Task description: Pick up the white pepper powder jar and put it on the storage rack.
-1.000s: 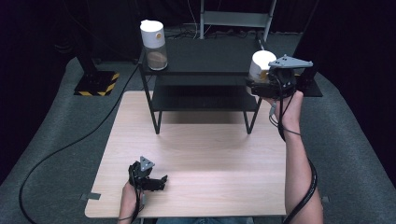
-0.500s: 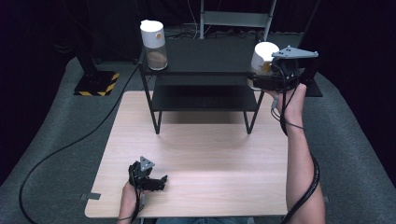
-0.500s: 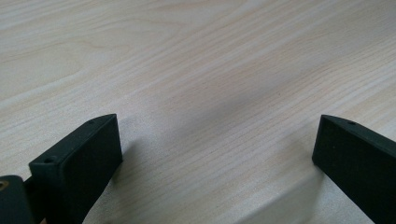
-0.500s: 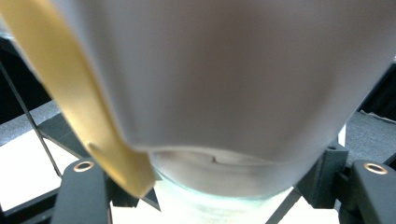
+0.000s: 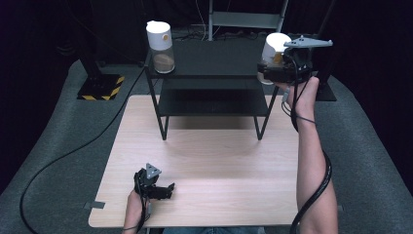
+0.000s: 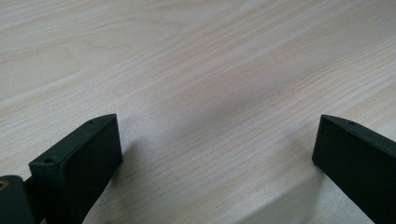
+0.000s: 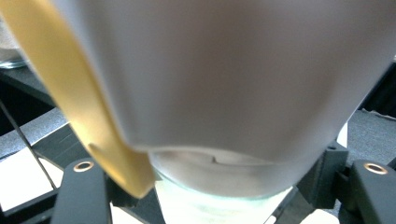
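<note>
A black two-tier rack (image 5: 214, 63) stands at the far side of the wooden table (image 5: 219, 161). A glass jar with a white lid (image 5: 160, 46) holding brown contents sits on the rack's top shelf at the left end. My right gripper (image 5: 267, 73) is shut on a second white-lidded jar (image 5: 273, 48), held level just above the top shelf's right end. In the right gripper view this jar (image 7: 224, 84) shows a yellow strap (image 7: 79, 107) down its side, with the gripper (image 7: 224, 196) closed on its glass body. My left gripper (image 5: 165, 191) rests open near the table's front edge, nothing inside the left gripper (image 6: 215, 149).
A yellow-and-black striped base plate (image 5: 100, 87) lies on the grey floor to the left of the table. A black cable (image 5: 63, 156) runs across the floor there. A metal frame (image 5: 246, 19) stands behind the rack. The rack's lower shelf (image 5: 209, 100) is bare.
My right gripper has risen with the jar in it, from beside the top shelf's right end to above shelf level. The left gripper has stayed put.
</note>
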A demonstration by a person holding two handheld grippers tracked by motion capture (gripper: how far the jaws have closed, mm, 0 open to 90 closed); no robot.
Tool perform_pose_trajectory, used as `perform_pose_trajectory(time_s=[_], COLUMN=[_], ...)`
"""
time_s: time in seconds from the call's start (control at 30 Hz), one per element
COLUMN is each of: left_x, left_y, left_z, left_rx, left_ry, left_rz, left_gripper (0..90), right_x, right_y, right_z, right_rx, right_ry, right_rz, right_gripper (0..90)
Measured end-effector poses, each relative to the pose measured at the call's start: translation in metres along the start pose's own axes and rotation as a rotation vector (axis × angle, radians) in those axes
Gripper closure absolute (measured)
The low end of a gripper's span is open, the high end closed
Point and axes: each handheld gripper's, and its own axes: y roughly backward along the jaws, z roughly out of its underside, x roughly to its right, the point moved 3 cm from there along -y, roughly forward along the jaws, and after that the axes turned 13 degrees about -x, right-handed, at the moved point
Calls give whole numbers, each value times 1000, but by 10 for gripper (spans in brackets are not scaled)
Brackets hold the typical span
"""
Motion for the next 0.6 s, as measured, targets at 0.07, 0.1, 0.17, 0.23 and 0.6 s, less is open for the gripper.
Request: perform_pose_trajectory(time_s=[0.07,0.1,0.17,0.23,0.6], left_x=[0,0,0,0,0], left_y=[0,0,0,0,0], left_z=[0,0,0,0,0], left_rx=[-1,0,-1,0,0], left_ry=[-1,0,-1,-1,0], left_rz=[0,0,0,0,0], left_gripper=[9,9,9,9,9], right_x=[2,2,1,2,10], right_y=[-3,-4,-6,-9,-25], right_z=[-4,-5,-9,-12,-28], right_rx=[-3,-5,-6,-9,-43], right_ry=[-5,-7,-7,-10,-46], right_rz=[-9,-12,-10,-16,-7], right_gripper=[298,298,298,298,298])
